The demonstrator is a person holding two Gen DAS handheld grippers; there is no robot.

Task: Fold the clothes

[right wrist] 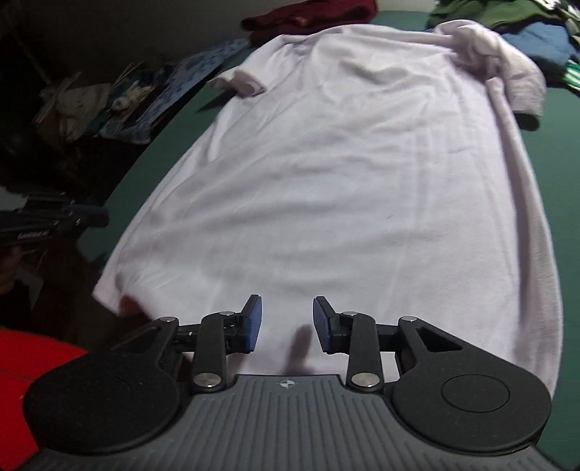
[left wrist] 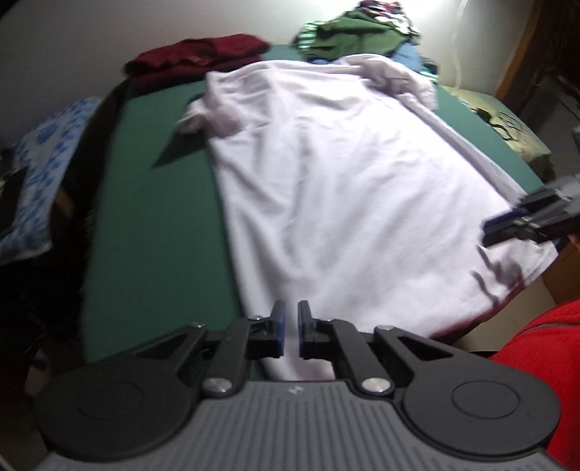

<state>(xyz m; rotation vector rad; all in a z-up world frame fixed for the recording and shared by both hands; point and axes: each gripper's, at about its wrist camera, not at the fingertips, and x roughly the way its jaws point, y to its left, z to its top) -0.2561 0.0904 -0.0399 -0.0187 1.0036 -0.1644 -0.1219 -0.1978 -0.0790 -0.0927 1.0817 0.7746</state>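
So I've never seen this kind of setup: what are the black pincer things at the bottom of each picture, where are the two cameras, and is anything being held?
There is no robot here. A person holds a two-finger gripper in each hand, and each carries a wide-angle camera looking forward along its fingers. One picture comes from the left gripper, the other from the right gripper.

Both look over a pale lilac shirt spread flat on a green table. At the far end lie a folded maroon garment and a pile of green and blue clothes.

The left gripper's fingers are nearly together over the shirt's near hem; whether they pinch it is unclear. The right gripper is open and holds nothing.
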